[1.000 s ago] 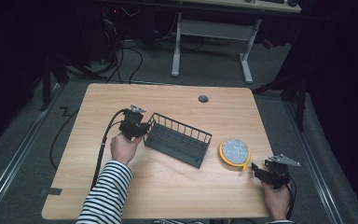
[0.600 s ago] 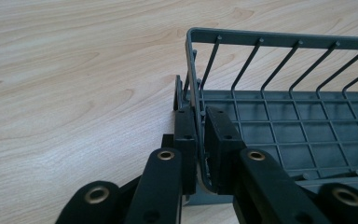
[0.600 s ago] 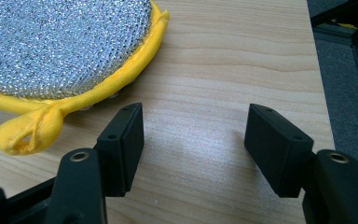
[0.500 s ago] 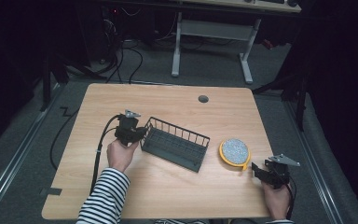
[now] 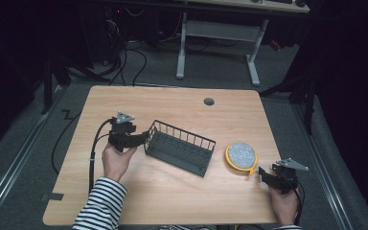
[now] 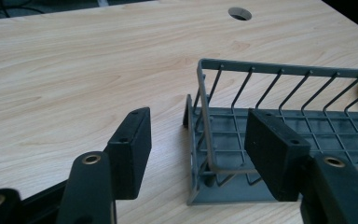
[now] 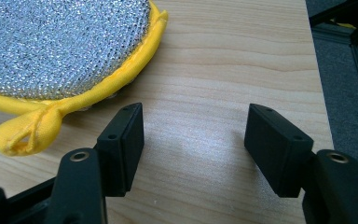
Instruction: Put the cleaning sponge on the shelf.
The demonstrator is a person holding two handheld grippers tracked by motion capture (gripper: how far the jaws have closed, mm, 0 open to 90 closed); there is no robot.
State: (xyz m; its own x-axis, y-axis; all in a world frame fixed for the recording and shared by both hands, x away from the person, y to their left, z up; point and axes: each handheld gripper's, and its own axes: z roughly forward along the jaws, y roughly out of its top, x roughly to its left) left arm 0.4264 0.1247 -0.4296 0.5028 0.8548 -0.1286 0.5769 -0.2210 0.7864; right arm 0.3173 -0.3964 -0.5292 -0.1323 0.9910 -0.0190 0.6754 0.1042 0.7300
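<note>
One wire rack (image 5: pixel 179 147), one yellow-rimmed scrubber (image 5: pixel 241 155), two grippers, one table (image 5: pixel 172 201).

Desk (image 5: pixel 172 191) evenly lit from above; room around it dark, floor dim. High view soft, slightly grainy, shadows faint. Left gripper view: near jaws blurred, wire basket (image 6: pixel 279 140) sharp, far desk edge bowed. Right gripper view: pale glare patch on wood between jaws, scrubber (image 7: pixel 60 46) sparkling, crisp.

Dim room: grey floor (image 5: pixel 24 158) (perhaps carpet), black cables (image 5: pixel 139 57), a white-legged desk (image 5: pixel 218 36) behind.
</note>
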